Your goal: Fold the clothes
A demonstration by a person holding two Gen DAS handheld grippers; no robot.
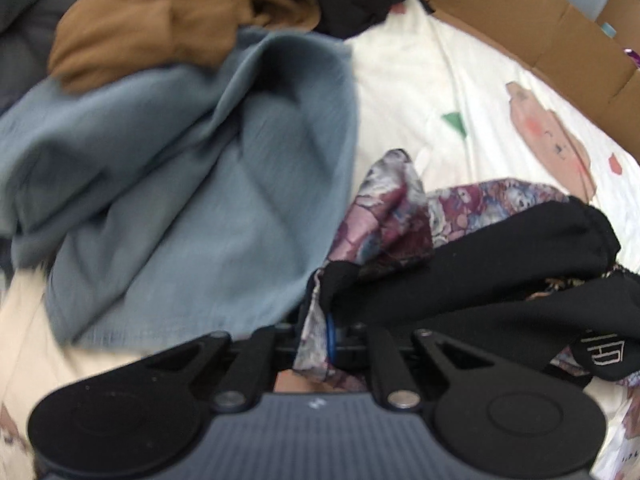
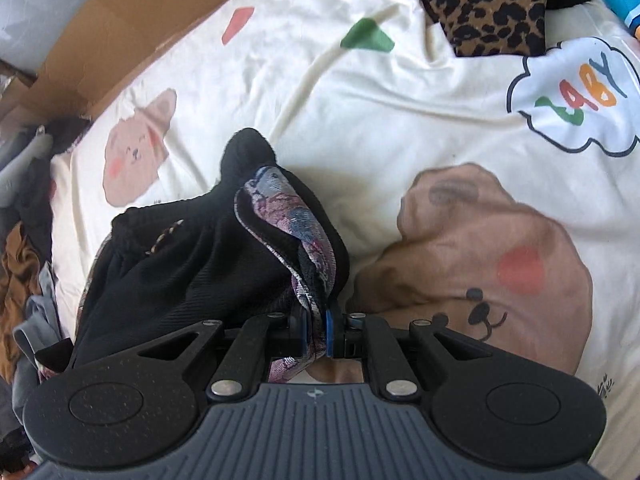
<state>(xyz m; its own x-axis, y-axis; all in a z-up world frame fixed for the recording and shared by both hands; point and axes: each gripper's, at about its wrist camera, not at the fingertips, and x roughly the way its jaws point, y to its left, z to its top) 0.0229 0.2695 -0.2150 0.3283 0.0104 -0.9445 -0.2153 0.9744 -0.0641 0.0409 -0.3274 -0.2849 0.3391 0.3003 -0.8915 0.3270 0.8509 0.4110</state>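
Lighting was soft and even in both views, daylight-ish, no hard shadows. The left wrist view was smeared with motion blur, worst on the blue-grey garment [image 1: 192, 184] and brown cloth [image 1: 168, 20] upper left. The right wrist view was sharper, though the cream bedsheet [image 2: 400, 92] looked nearly blown out. Fisheye bending curved the cardboard box [image 1: 552, 40] edge, with dark vignetting in the corners.

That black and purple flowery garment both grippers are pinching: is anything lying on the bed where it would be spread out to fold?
Nothing visible lies there. The garment hangs from the right gripper and the left gripper, over bare printed sheet. The leopard-print cloth lies off at the far edge, and the blue cloth is heaped off to the left.
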